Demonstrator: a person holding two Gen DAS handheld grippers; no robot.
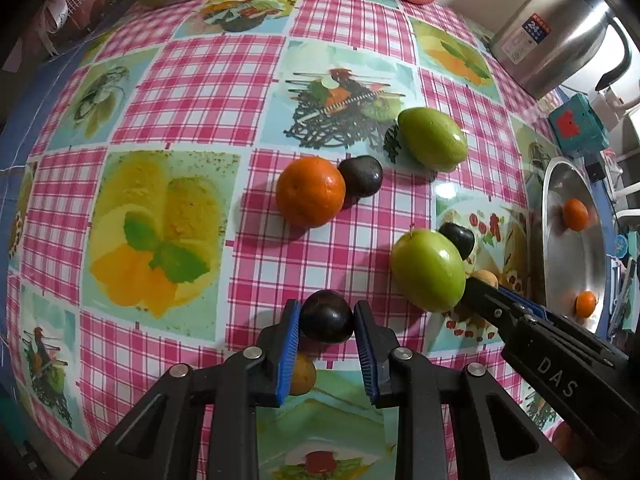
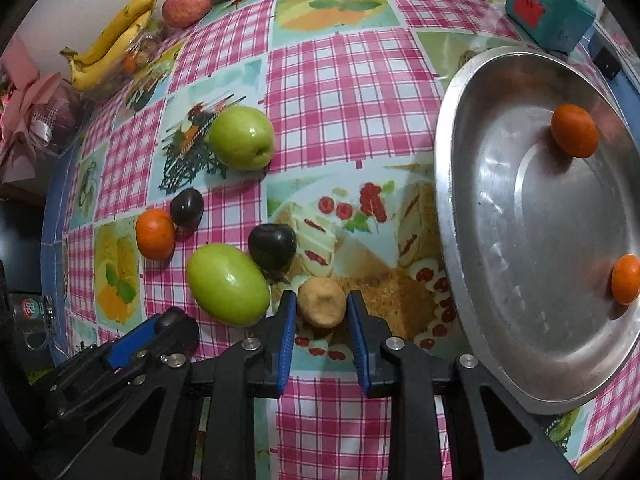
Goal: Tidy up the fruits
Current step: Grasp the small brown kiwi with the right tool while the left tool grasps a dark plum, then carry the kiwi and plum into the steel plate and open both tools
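Checked tablecloth under both my tools: left gripper (image 1: 327, 322) clamps a dark plum (image 1: 326, 316), right gripper (image 2: 321, 307) clamps a tan fruit (image 2: 321, 302), tray (image 2: 456, 208) to the right. Round skins may slip when lifted, or nudge the near green fruit (image 2: 228, 284).

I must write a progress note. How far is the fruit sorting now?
Done: two oranges lie in the metal tray. In hand: the left gripper is shut on a dark plum, and the right gripper is shut on a small tan fruit. Left on the tablecloth: two green fruits, one orange, two dark plums.
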